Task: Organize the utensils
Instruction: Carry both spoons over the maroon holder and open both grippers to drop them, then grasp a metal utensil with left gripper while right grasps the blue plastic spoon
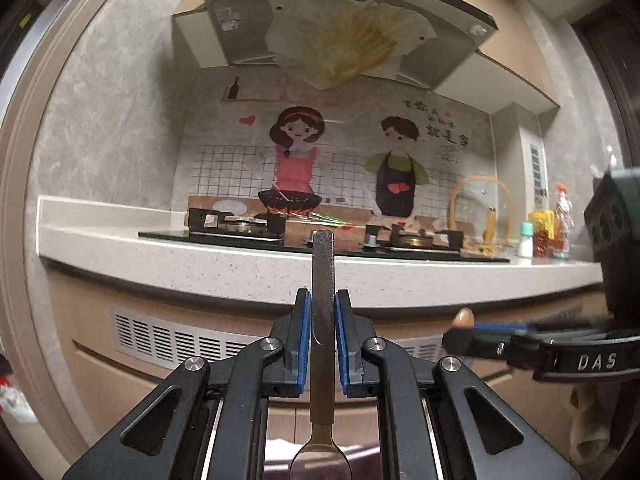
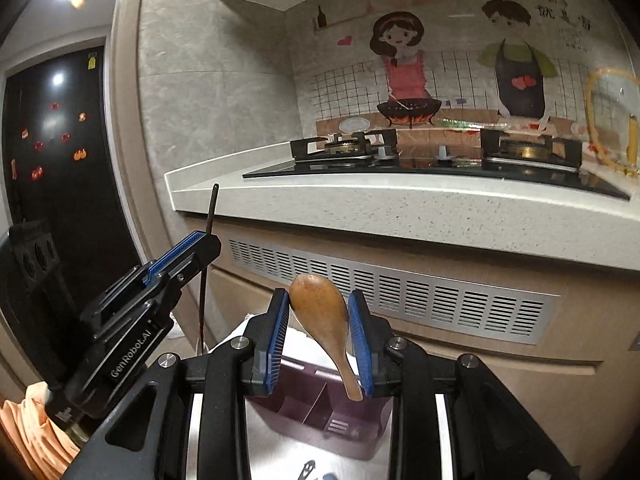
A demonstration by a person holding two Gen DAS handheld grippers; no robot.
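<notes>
My left gripper (image 1: 322, 300) is shut on the handle of a metal spoon (image 1: 322, 320); the handle points up and its bowl hangs down at the bottom edge. My right gripper (image 2: 320, 300) is shut on a wooden spoon (image 2: 322, 320), bowl up, handle slanting down. Below it stands a dark purple utensil holder (image 2: 320, 412) with divided compartments. The left gripper (image 2: 188, 252) shows at the left of the right wrist view with the thin spoon handle (image 2: 208, 256) seen edge-on. The right gripper (image 1: 472, 338) shows at the right of the left wrist view.
A white stone counter (image 2: 400, 204) with a black gas hob (image 2: 420, 160) runs ahead, with a vent grille (image 2: 400, 300) in the cabinet below. A pot lid on a rack (image 1: 482, 216) and bottles (image 1: 560, 220) stand at the counter's right. A dark fridge (image 2: 56, 200) is on the left.
</notes>
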